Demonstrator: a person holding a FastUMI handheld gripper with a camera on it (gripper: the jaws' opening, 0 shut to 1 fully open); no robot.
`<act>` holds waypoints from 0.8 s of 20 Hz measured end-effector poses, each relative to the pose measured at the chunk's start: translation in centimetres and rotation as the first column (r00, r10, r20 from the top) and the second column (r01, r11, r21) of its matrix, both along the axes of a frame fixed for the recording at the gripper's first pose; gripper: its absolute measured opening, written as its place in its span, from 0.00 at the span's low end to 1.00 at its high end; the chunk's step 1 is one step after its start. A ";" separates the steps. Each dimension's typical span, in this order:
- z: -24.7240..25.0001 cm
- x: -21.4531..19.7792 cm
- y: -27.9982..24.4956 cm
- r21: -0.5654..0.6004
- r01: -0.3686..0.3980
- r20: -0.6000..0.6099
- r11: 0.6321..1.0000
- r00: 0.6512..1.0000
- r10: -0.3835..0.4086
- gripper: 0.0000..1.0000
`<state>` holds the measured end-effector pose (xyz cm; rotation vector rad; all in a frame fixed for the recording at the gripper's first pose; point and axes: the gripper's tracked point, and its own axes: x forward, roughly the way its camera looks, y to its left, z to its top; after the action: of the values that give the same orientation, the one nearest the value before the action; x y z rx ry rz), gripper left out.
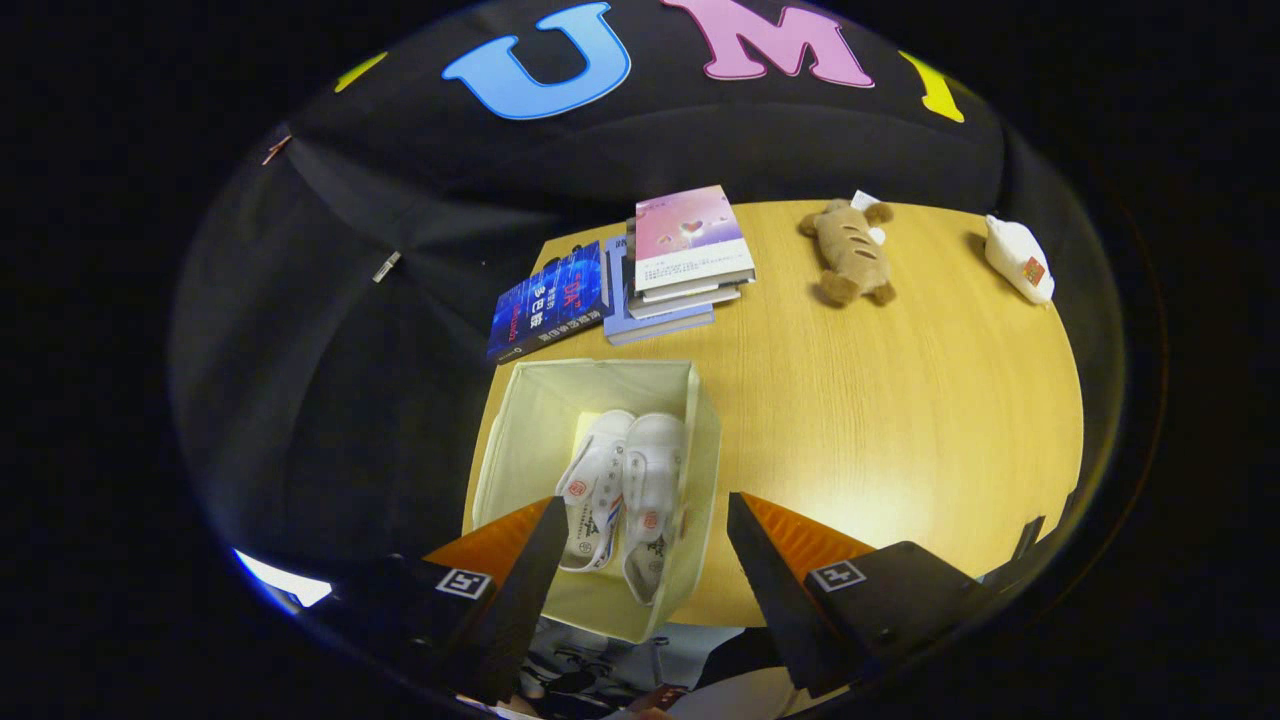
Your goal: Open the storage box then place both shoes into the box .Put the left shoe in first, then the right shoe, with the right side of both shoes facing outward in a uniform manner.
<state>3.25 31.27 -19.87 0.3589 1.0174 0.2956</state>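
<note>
Storage box [520, 440]: it is standing open at the near-left corner of the table [900, 420], close to the edge, so the shoes are easy to reach from above
Left shoe [592, 490]: it is lying inside the box, on the left, sole down, touching its pair
Right shoe [652, 500]: it is lying just beside the first one, pointing the same way; I judge both shoes are placed already, but which side is facing outward I cannot tell
Gripper [645, 560]: the fingers are standing wide apart and are holding nothing; the shoes are showing between them and a little ahead
Pose: the gripper is hanging above the box and looking steeply down into it
Books [650, 265]: they are resting near the far-left corner, well apart from the box
Plush toy [850, 255]: it is lying by the far edge
</note>
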 end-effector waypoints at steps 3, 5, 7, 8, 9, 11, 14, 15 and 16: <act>1.6 0.0 -3.8 -0.009 -0.009 0.123 1.000 0.992 0.010 0.99; 2.2 -0.2 -7.4 -0.054 -0.008 0.209 0.999 0.978 0.019 0.99; 2.7 -0.4 -10.5 -0.089 0.000 0.281 0.996 0.959 0.025 0.99; 3.1 -0.6 -12.0 -0.103 0.008 0.316 0.995 0.948 0.025 0.99; 3.4 -0.7 -13.6 -0.117 0.017 0.348 0.993 0.937 0.025 0.99; 4.1 -0.7 -16.8 -0.147 0.043 0.411 0.988 0.911 0.022 0.99; 5.4 -1.2 -21.7 -0.182 0.097 0.473 0.978 0.881 0.000 0.99; 5.8 -1.1 -22.9 -0.178 0.111 0.491 0.978 0.871 -0.009 0.99; 6.3 -1.1 -24.1 -0.171 0.124 0.511 0.977 0.859 -0.020 0.99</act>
<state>2.11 7.17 -13.58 0.1221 0.5023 0.2016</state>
